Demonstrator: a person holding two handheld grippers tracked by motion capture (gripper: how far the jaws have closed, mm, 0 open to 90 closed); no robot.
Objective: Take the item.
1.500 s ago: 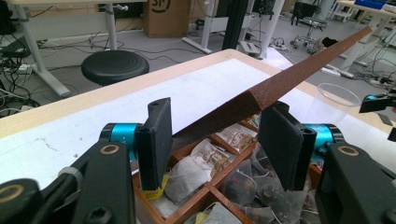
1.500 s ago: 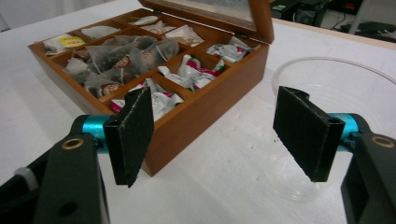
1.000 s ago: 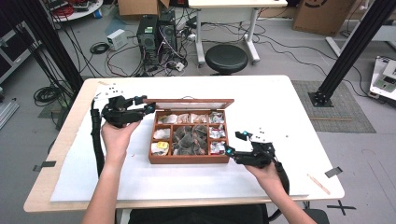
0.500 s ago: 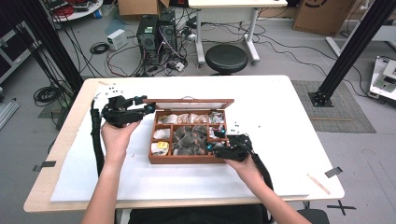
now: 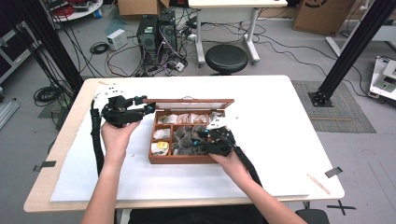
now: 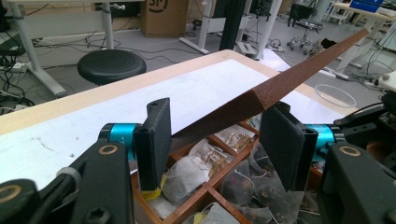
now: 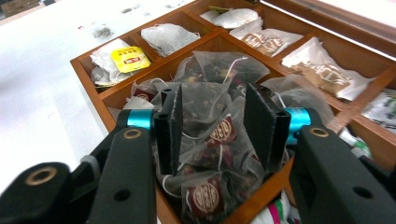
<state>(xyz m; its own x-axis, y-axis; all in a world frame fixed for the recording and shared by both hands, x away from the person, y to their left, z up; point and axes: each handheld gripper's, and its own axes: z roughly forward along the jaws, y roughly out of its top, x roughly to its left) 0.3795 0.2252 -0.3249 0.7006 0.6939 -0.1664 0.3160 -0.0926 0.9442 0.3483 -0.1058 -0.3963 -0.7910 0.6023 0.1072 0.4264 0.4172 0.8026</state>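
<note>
Wooden box (image 5: 187,157) sits mid-table (image 5: 299,140), lid (image 5: 189,101) up along its far edge. Left gripper (image 5: 148,108) at lid's left corner, corner btwn its jaws. Right gripper (image 5: 201,135) over box's near-middle compartment, tea bags (image 7: 212,130) btwn its jaws. Stool (image 5: 226,58) on floor behind table.

1. Even, bright overhead light falls on the table (image 5: 280,121) in the high view; its white top reads almost blown out toward the far right corner.
2. Shadows are soft and short; a faint one lies under my left forearm (image 5: 105,186) near the table's near edge.
3. The high view is grainy and a little soft, so small things smear.
4. In the left gripper view, my jaws at the bottom are slightly blurred, and the background room is sharper.
5. The right gripper view glares white along the table's left side, while the tea bags (image 7: 215,126) between my jaws show dark but crisp.
6. Straight lines bow near the gripper views' edges.
</note>
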